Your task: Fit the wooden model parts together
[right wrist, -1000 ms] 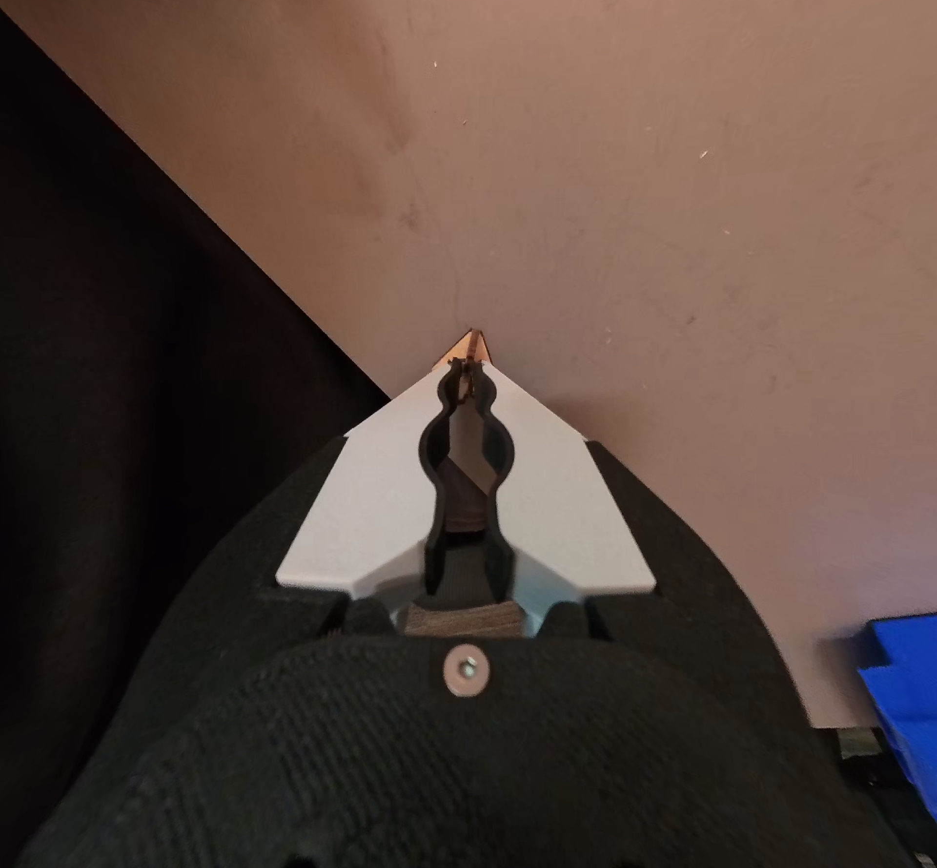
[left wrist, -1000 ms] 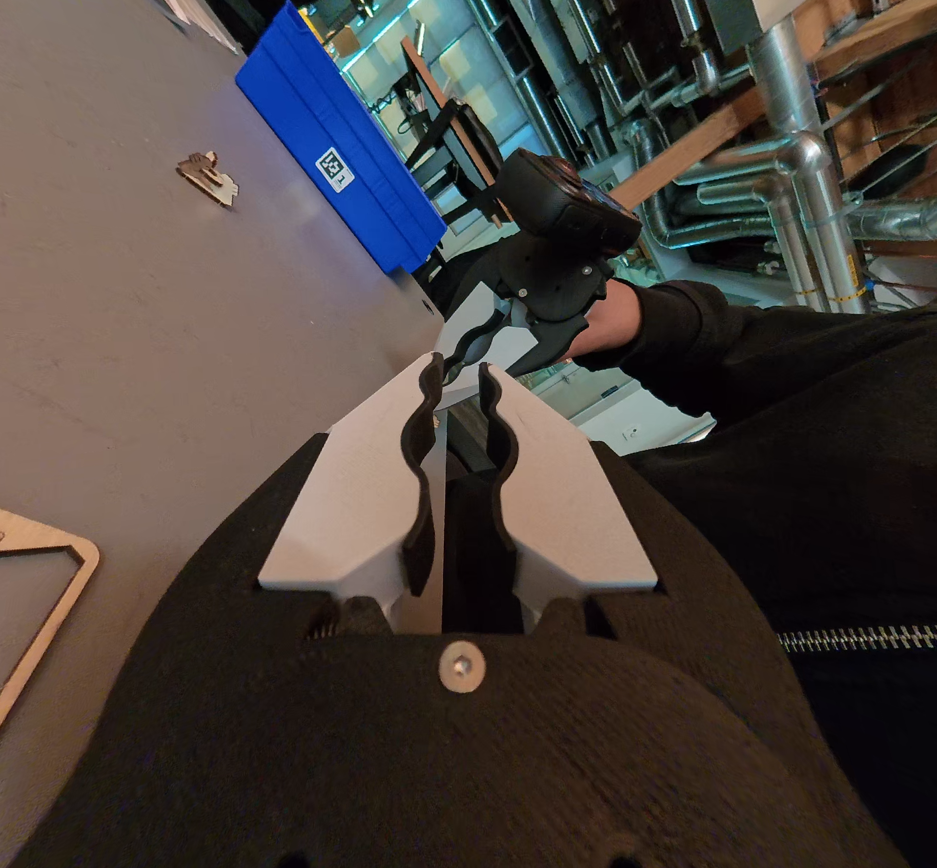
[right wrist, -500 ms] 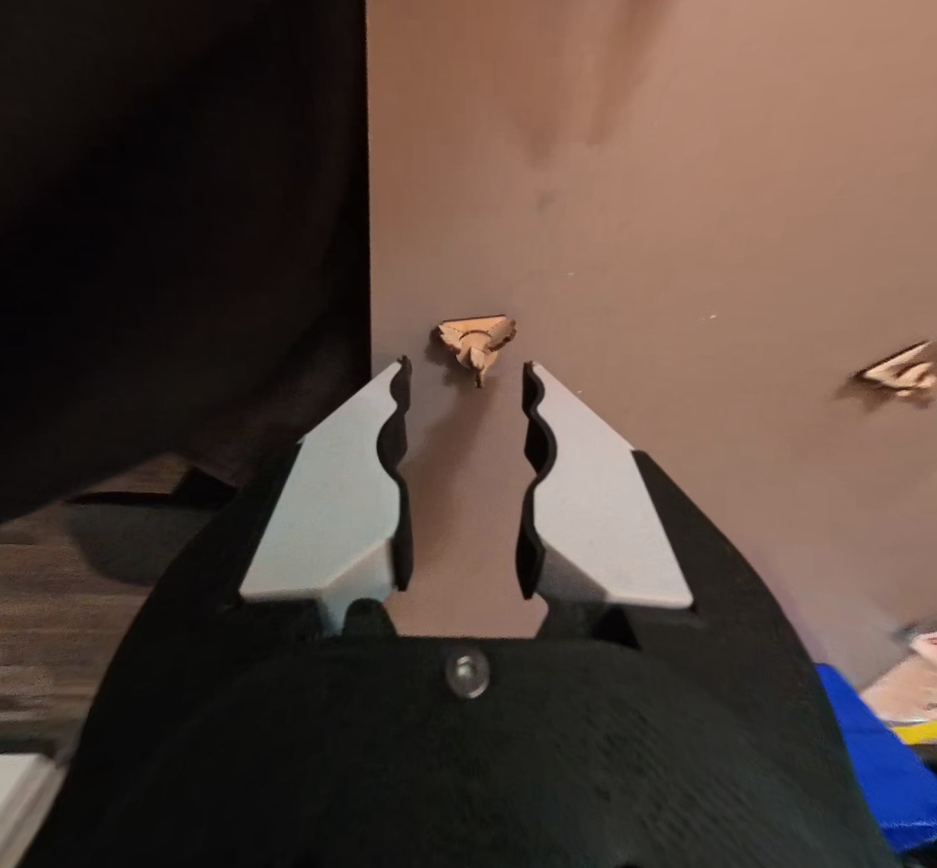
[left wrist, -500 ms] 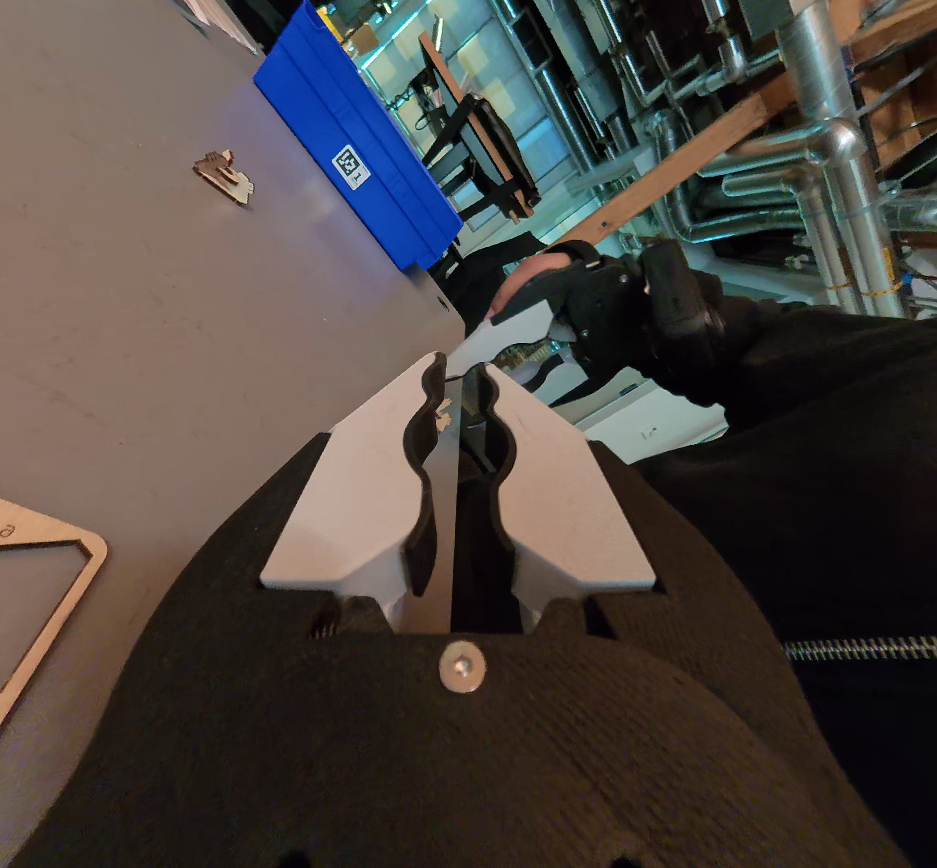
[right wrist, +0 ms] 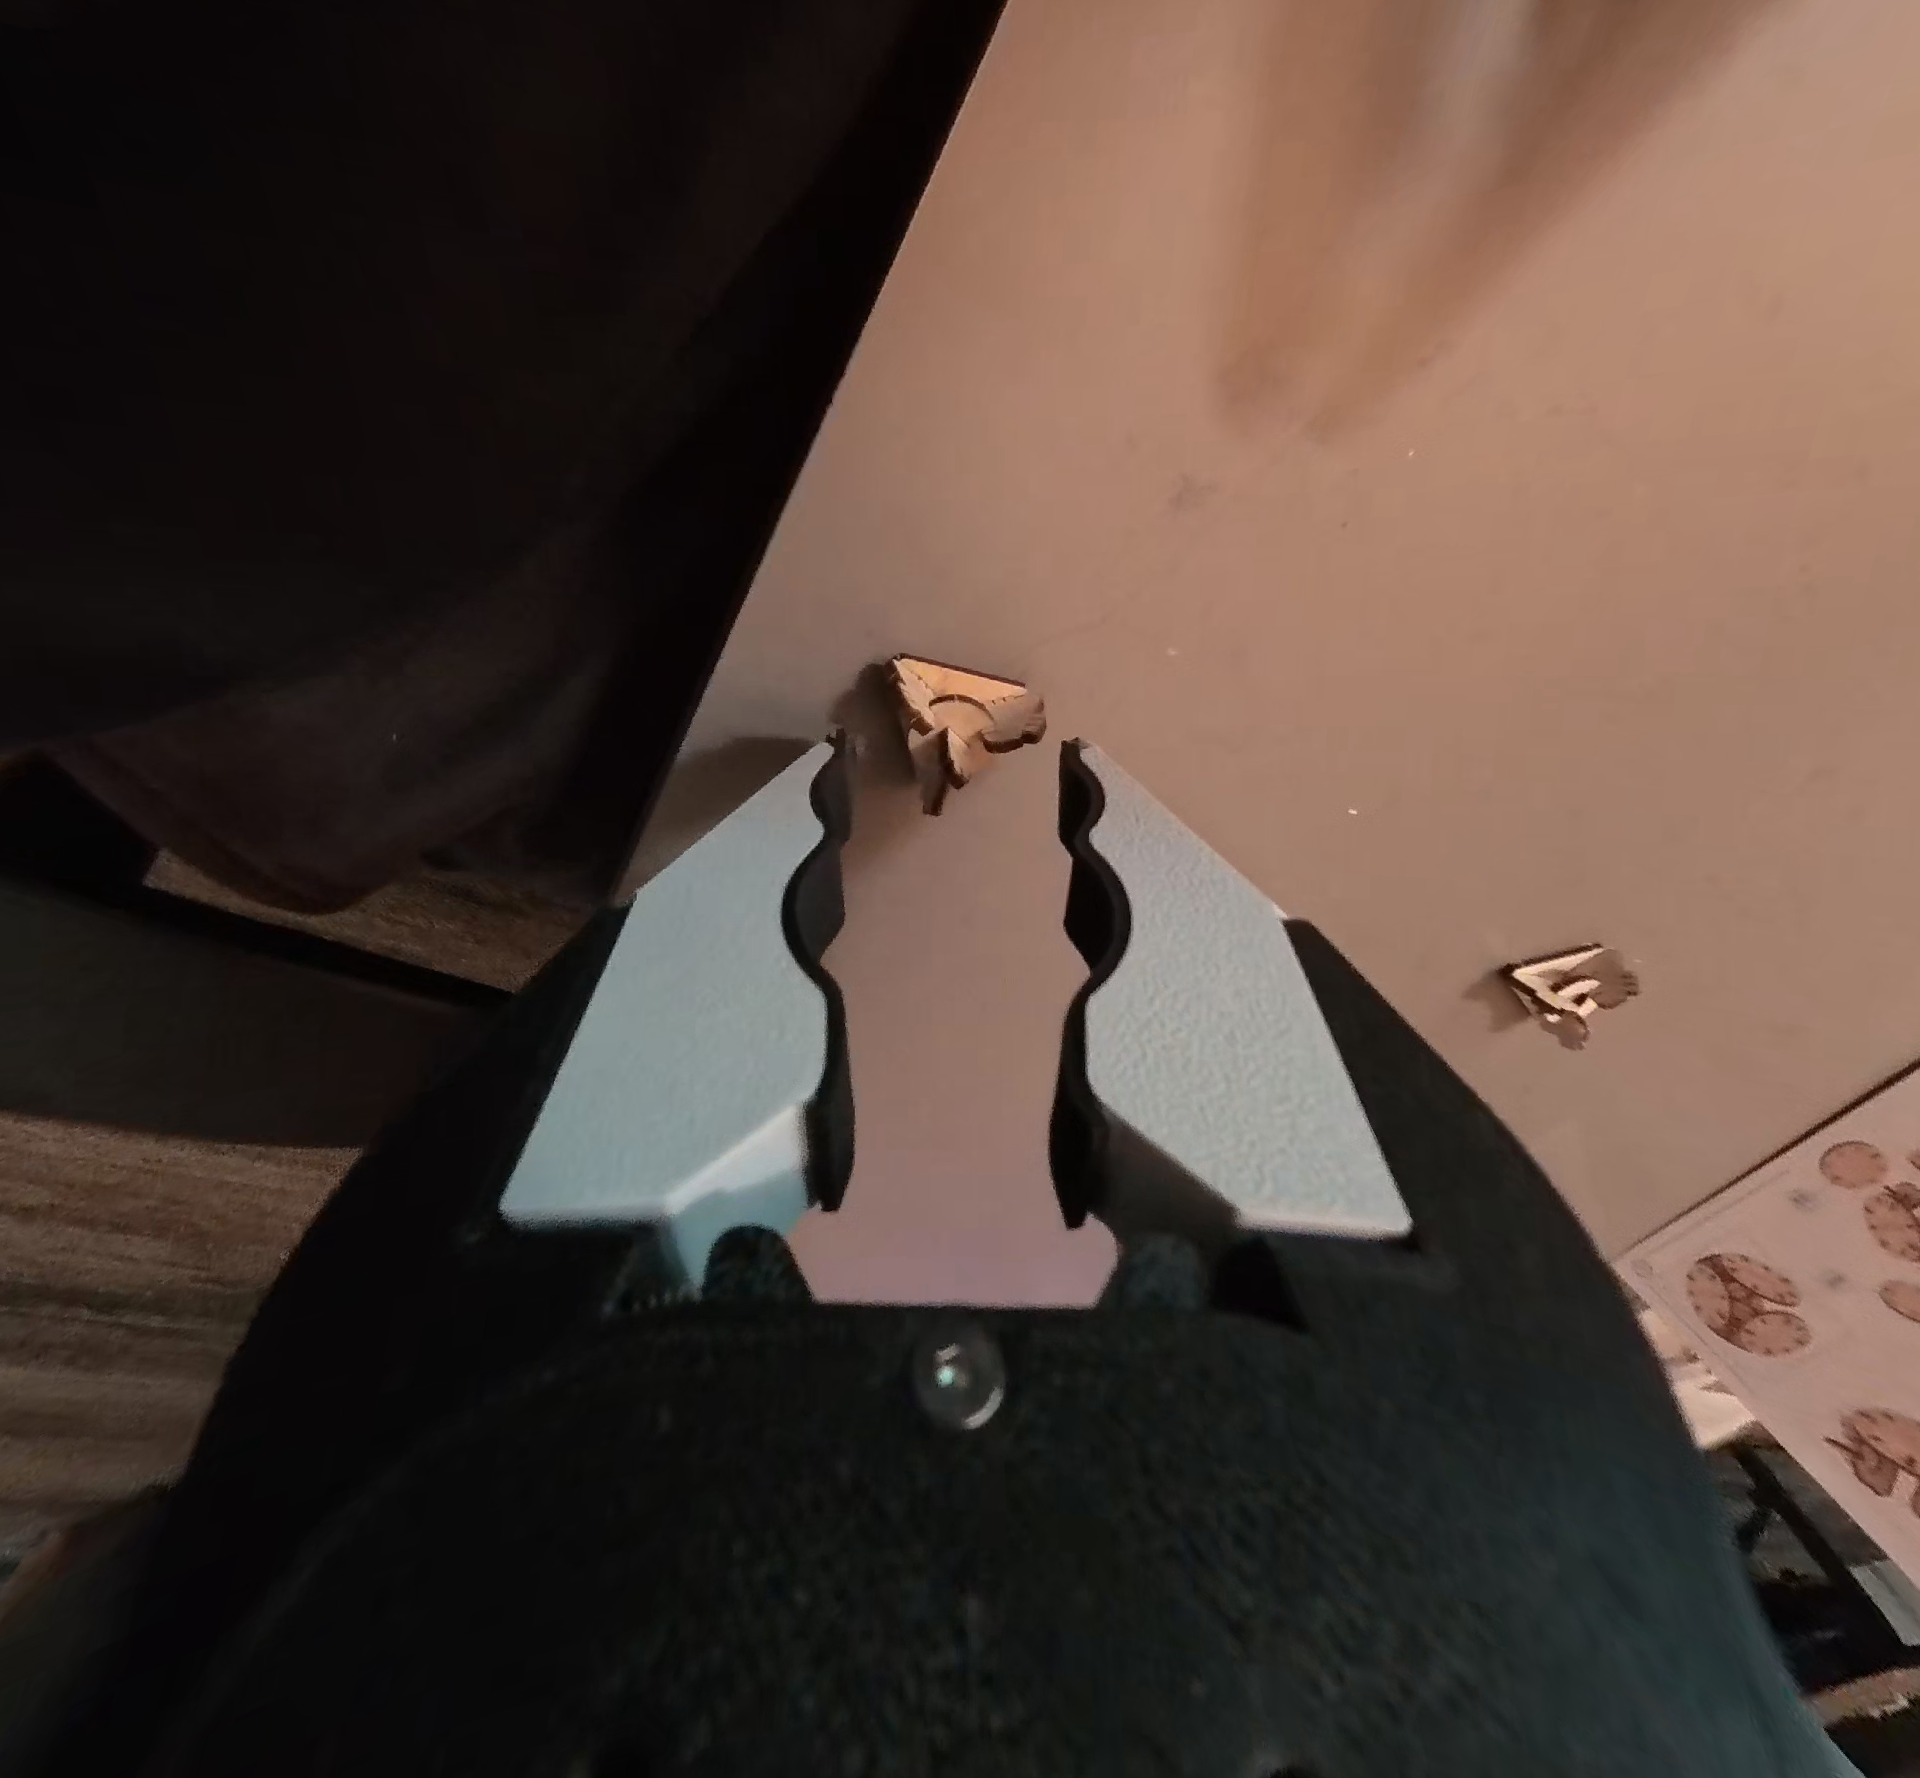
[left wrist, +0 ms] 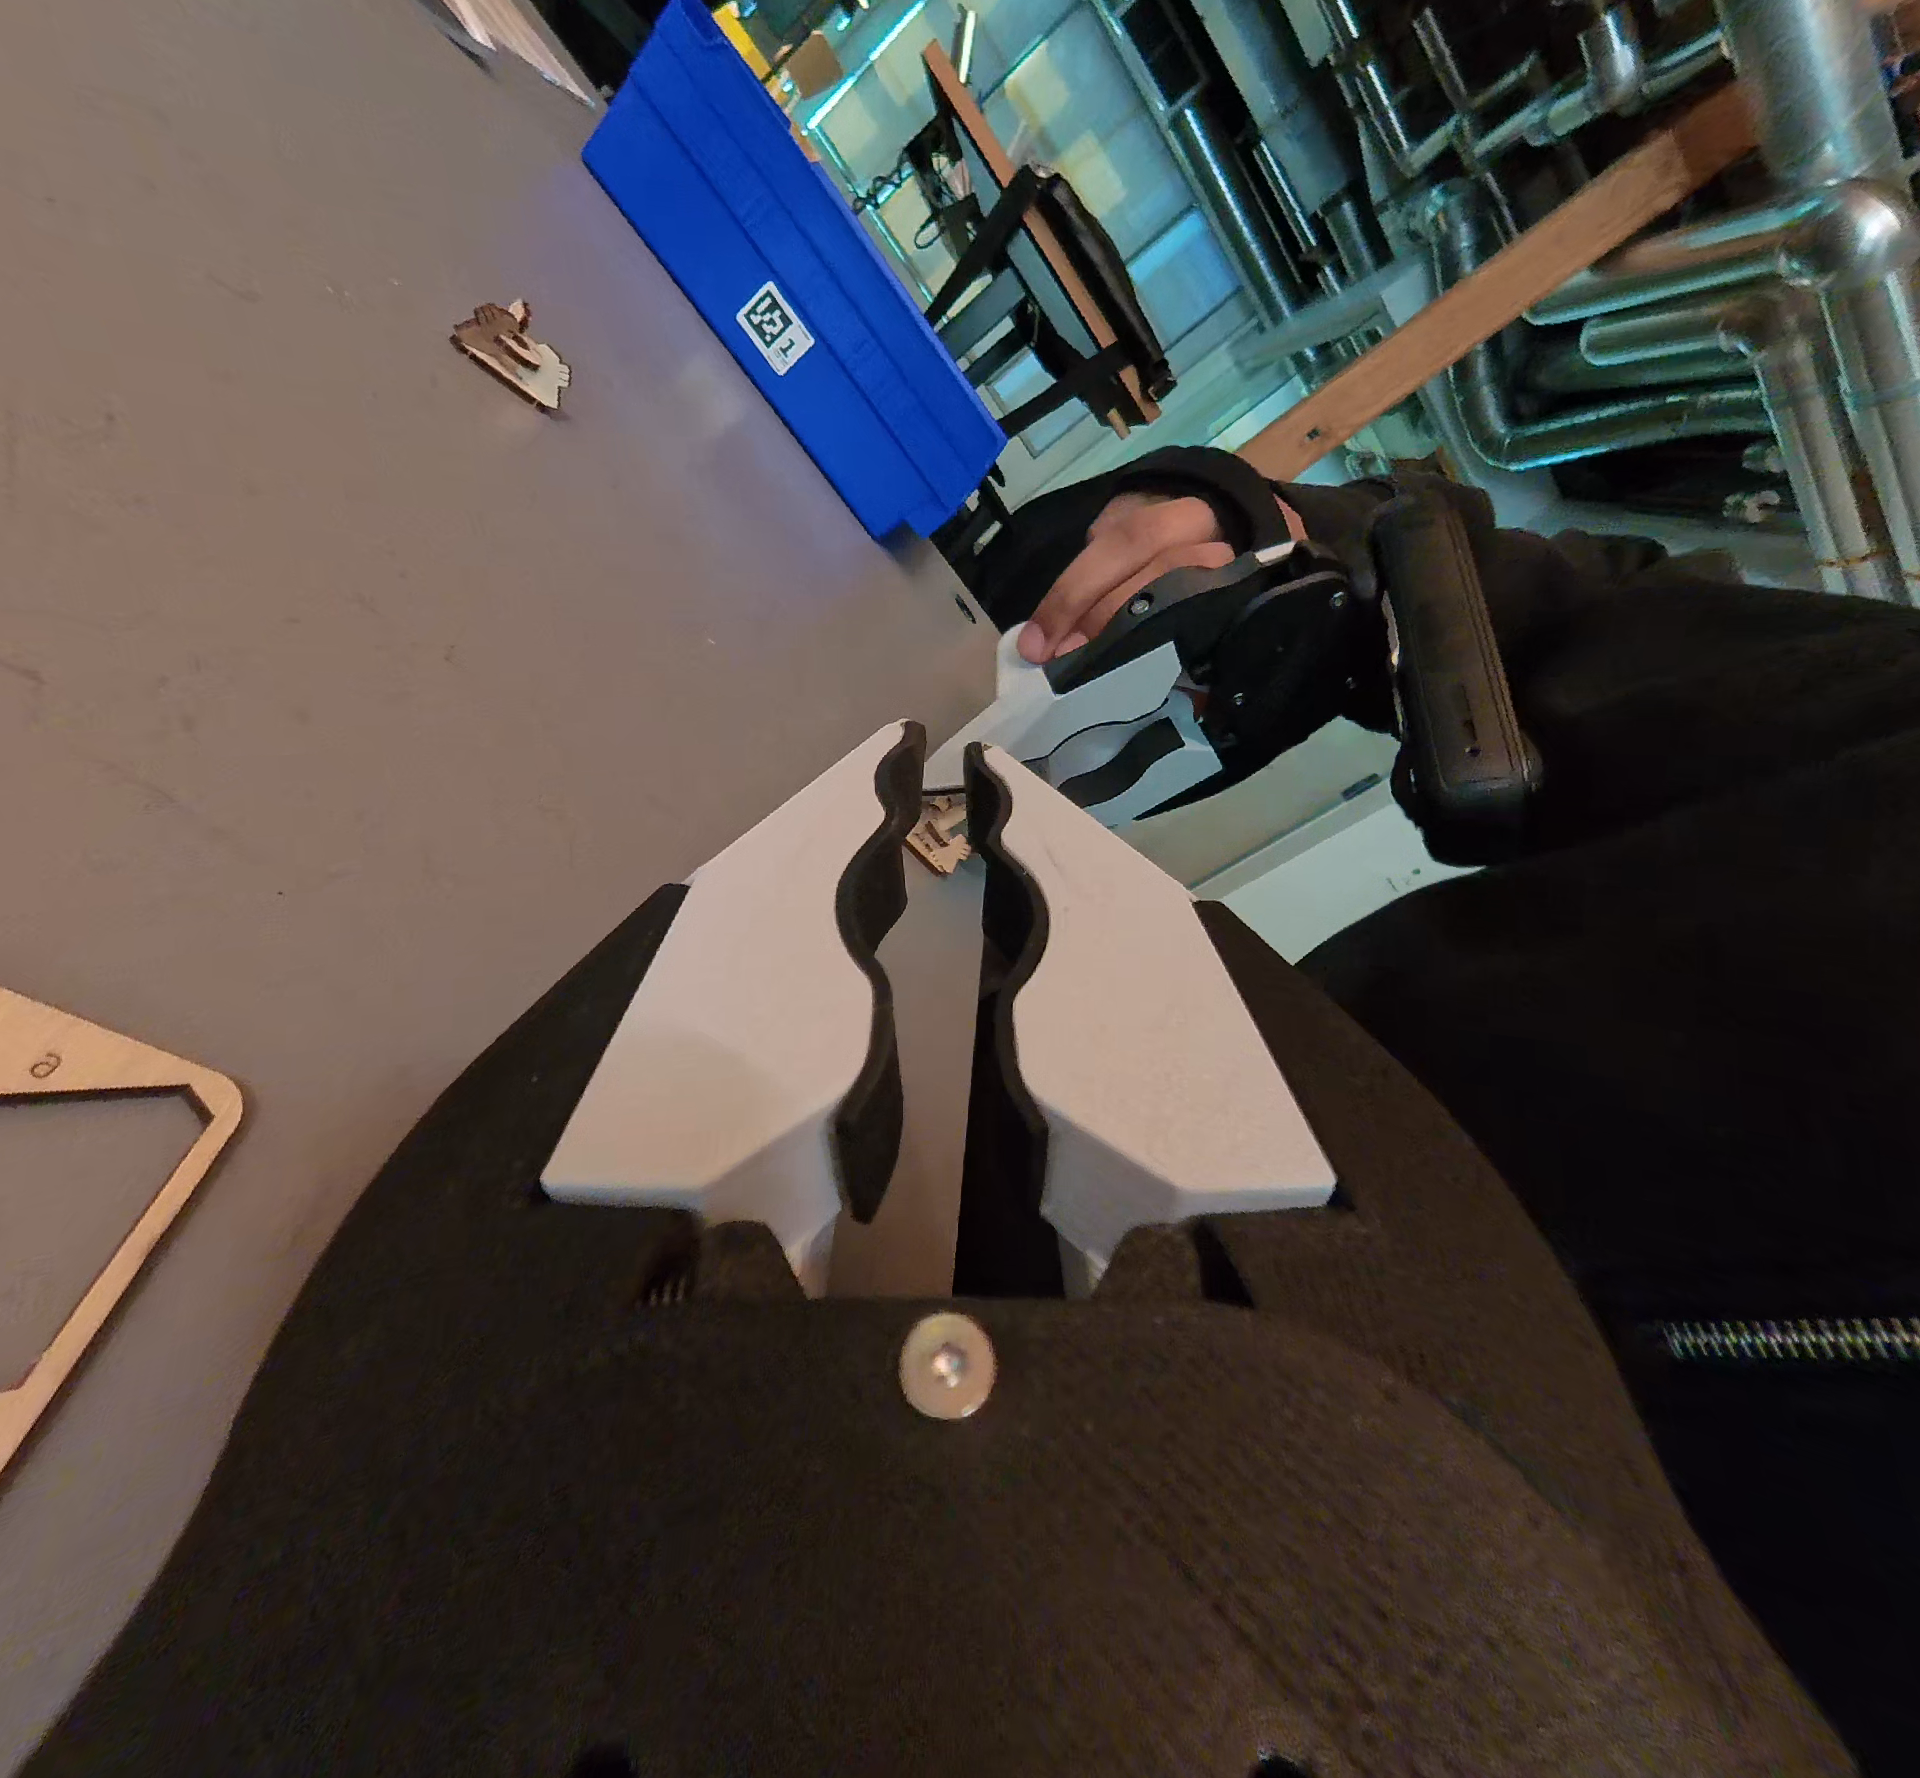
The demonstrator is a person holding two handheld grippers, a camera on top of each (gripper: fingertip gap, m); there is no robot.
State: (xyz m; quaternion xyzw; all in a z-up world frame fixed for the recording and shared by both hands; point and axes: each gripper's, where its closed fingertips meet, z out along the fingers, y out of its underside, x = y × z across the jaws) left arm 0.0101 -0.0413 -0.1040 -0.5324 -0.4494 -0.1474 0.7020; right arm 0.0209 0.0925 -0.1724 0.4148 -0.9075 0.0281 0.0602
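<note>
A small triangular wooden piece [right wrist: 961, 720] lies on the grey table [right wrist: 1455, 378] close to its edge. My right gripper [right wrist: 956, 752] is open and holds nothing. Its fingertips stand just short of the piece, one to each side, and do not touch it. The right gripper also shows in the left wrist view [left wrist: 1143, 741], held by a hand. My left gripper [left wrist: 943, 764] hovers over the table edge with its jaws narrowed to a slit and nothing between the pads. The same wooden piece [left wrist: 940, 840] shows through that slit, on the table beyond.
A second small wooden piece [left wrist: 511, 355] lies farther out on the table, also seen in the right wrist view [right wrist: 1569, 985]. A blue bin [left wrist: 790, 294] stands at the far edge. A wooden frame [left wrist: 114, 1167] lies at the left. A sheet with clock pictures [right wrist: 1818, 1313] lies at the right. The left gripper's tips are roughly 15 cm from the right gripper's.
My right gripper was shut on the triangular wooden piece, then opened and left it on the table by the edge. My left gripper's jaws have narrowed.
</note>
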